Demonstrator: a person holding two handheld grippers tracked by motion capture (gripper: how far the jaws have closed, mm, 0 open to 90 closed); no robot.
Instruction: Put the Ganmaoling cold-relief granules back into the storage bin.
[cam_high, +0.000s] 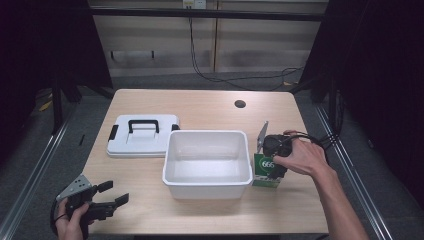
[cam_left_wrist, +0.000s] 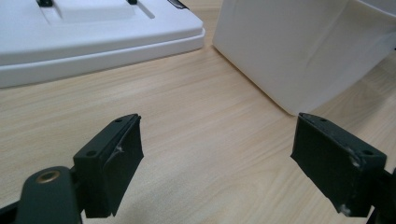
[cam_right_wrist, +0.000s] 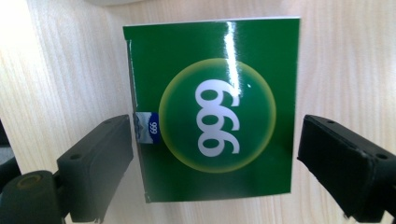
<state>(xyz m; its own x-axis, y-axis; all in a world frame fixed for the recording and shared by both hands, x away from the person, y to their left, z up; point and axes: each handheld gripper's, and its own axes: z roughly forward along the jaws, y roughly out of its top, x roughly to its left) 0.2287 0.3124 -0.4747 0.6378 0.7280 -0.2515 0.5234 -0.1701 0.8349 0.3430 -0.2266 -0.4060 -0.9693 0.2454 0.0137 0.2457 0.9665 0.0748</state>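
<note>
A green box (cam_right_wrist: 215, 112) printed with white digits in a yellow-rimmed circle lies flat on the wooden table, right beside the white bin's right wall (cam_high: 248, 160). My right gripper (cam_right_wrist: 215, 137) hangs over the box, open, one jaw on either side of it. From the high view the green box (cam_high: 265, 175) peeks out under the right gripper (cam_high: 274, 161) and the hand holding it. My left gripper (cam_high: 112, 194) rests at the table's front left corner, open, with nothing between its jaws. In its own view the left gripper (cam_left_wrist: 217, 140) faces bare wood.
The open white bin (cam_high: 207, 190) stands mid-table, its inside bare. Its white lid (cam_high: 142, 142) with a black handle lies flat to the left. In the left gripper view, the lid (cam_left_wrist: 93, 42) and bin wall (cam_left_wrist: 299, 46) lie ahead. A cable hole (cam_high: 240, 104) is at the back.
</note>
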